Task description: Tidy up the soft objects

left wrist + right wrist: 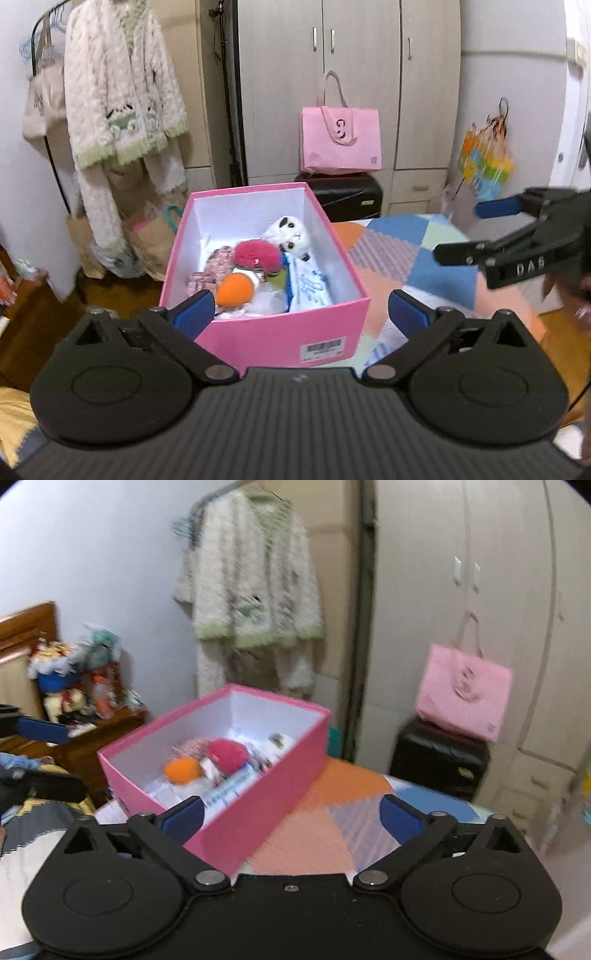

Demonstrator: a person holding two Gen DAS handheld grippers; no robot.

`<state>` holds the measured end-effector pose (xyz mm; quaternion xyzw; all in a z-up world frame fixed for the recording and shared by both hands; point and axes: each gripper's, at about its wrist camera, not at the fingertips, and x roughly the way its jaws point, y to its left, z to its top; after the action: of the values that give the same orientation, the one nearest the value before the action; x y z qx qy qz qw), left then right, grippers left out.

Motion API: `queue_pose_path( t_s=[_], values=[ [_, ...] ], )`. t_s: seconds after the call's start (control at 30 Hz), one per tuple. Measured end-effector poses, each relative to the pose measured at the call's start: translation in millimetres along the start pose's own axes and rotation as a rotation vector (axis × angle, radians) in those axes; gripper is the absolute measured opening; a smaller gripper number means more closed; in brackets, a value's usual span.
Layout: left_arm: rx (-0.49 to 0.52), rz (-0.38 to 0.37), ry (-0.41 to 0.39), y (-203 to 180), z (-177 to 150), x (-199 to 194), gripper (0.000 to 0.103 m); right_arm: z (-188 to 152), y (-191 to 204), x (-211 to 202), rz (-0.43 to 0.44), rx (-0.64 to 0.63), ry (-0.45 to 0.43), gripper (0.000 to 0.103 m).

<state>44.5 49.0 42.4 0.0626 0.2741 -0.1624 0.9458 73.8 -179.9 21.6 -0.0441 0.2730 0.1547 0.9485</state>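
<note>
An open pink box stands on a patchwork bedspread. Inside lie a white plush with black patches, a red pompom, an orange ball, a pink knitted piece and a blue-and-white packet. My left gripper is open just in front of the box, nothing between its blue pads. My right gripper is open and empty too, near the box's right front corner. In the left wrist view the right gripper hovers over the bedspread, right of the box.
A pink tote bag sits on a black suitcase against the wardrobe behind the bed. A fluffy cardigan hangs on a rack at the left, paper bags below it. A wooden nightstand cluttered with toys stands left of the box.
</note>
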Motion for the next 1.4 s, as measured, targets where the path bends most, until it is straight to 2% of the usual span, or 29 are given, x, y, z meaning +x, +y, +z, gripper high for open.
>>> queue_pose_path(
  t_s=[0.07,0.13,0.2,0.27,0.37,0.4,0.53,0.67,0.83,1.0,1.17,1.3,1.4],
  values=[
    [-0.022,0.034,0.017,-2,-2,1,0.102,1,2,2,-0.076,0.020,0.056,0.103],
    [-0.035,0.065,0.040,-4,-3,2,0.102,2,5,1,-0.134,0.010,0.064,0.103],
    [-0.028,0.096,0.043,-7,-4,1,0.102,-1,7,-4,-0.141,0.006,0.056,0.103],
    [-0.001,0.134,0.003,-12,-8,-6,0.102,-5,5,-10,-0.127,0.054,0.052,0.103],
    [0.065,0.272,-0.073,-27,-17,-20,0.102,-17,3,-30,-0.172,0.167,-0.005,0.103],
    [0.060,0.273,-0.079,-28,-18,-23,0.102,-22,1,-38,-0.185,0.201,-0.038,0.103],
    [0.012,0.153,-0.075,-25,-17,-34,0.102,-34,5,-61,-0.250,0.247,-0.088,0.103],
    [0.001,0.172,-0.104,-26,-17,-38,0.102,-41,8,-73,-0.324,0.252,-0.124,0.103],
    [-0.025,0.163,-0.092,-27,-20,-28,0.102,-48,5,-84,-0.326,0.284,-0.154,0.103],
    [-0.077,0.179,-0.081,-24,-25,-22,0.102,-50,19,-84,-0.384,0.255,-0.112,0.103],
    [-0.085,0.217,-0.083,-27,-26,-22,0.102,-55,23,-81,-0.331,0.275,-0.067,0.103],
    [-0.086,0.241,-0.077,-31,-26,-20,0.102,-55,31,-80,-0.395,0.231,-0.056,0.103],
    [-0.092,0.238,-0.079,-33,-26,-19,0.102,-57,34,-82,-0.402,0.220,-0.059,0.103]
  ],
)
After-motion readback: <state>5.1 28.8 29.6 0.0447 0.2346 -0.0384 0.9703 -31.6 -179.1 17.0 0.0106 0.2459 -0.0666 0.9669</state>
